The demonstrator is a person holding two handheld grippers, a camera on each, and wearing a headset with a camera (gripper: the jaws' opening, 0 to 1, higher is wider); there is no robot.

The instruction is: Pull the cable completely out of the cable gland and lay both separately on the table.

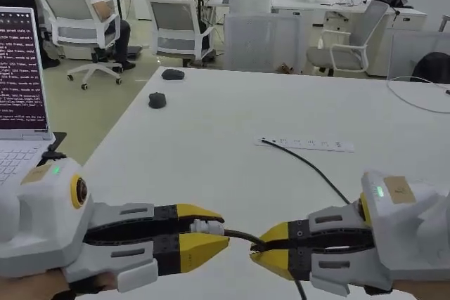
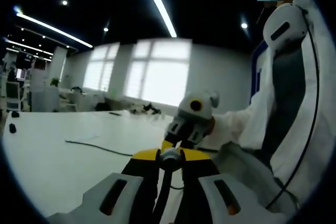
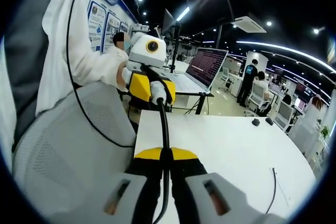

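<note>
Black cable (image 1: 239, 235) bridges a short gap between two pairs of yellow-tipped tongs, held tip to tip above the near part of a white counter (image 1: 211, 145). The left tongs (image 1: 219, 230) are closed around a small white cable gland (image 1: 205, 227), which sits between their tips with its mouth facing the other gripper. The right tongs (image 1: 259, 249) are clamped on the cable itself, just beside the gland. Beyond the right gripper, more black cable runs away across the counter, its far end lying by a flat white strip (image 1: 306, 144).

The step in hand looks like the pull itself. The gland is gripped on one side and the cable on the other, and the cable is not yet out of the gland. How much cable remains inside cannot be told. The next move likely calls for drawing the two grippers apart along one straight line. Both grips must hold firm so the cable slides through the gland rather than slipping in the tongs. Each piece then goes down on the counter, apart from the other.

Both grippers lie roughly level, low in front of the person. The left one points right and the right one points left.
</note>
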